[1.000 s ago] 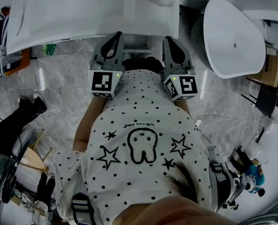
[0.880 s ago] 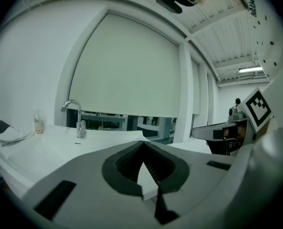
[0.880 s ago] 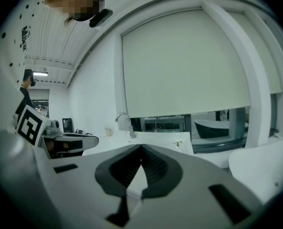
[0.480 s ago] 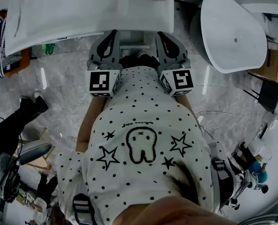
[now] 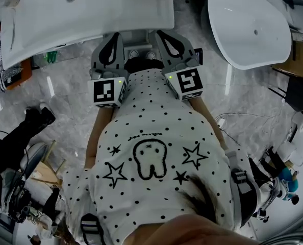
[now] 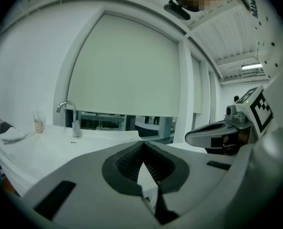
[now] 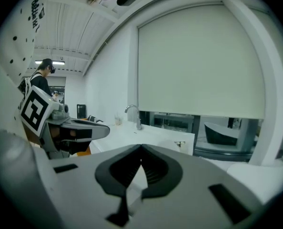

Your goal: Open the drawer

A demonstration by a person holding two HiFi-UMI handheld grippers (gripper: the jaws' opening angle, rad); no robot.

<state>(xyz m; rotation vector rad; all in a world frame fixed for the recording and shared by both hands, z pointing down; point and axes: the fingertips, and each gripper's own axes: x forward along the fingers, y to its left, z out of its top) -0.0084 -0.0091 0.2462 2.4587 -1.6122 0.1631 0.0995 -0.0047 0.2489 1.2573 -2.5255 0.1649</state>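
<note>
Ahead of the person in the head view, the white counter [image 5: 90, 19] overhangs both tools. The left hand-held gripper [image 5: 114, 37] and right hand-held gripper [image 5: 160, 34] point at its front edge, about equally near. No drawer shows; it likely sits under that edge, forward and below. Left gripper view: jaws fully together, nothing between them, aimed over the counter top toward the faucet [image 6: 67, 112]. Right gripper view: jaws likewise closed and empty, also aimed too high

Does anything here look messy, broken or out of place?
Nothing looks spilled or broken. The white counter is tidy; only a crumpled cloth lies near the faucet. The left gripper and right gripper are both shut and empty.
</note>
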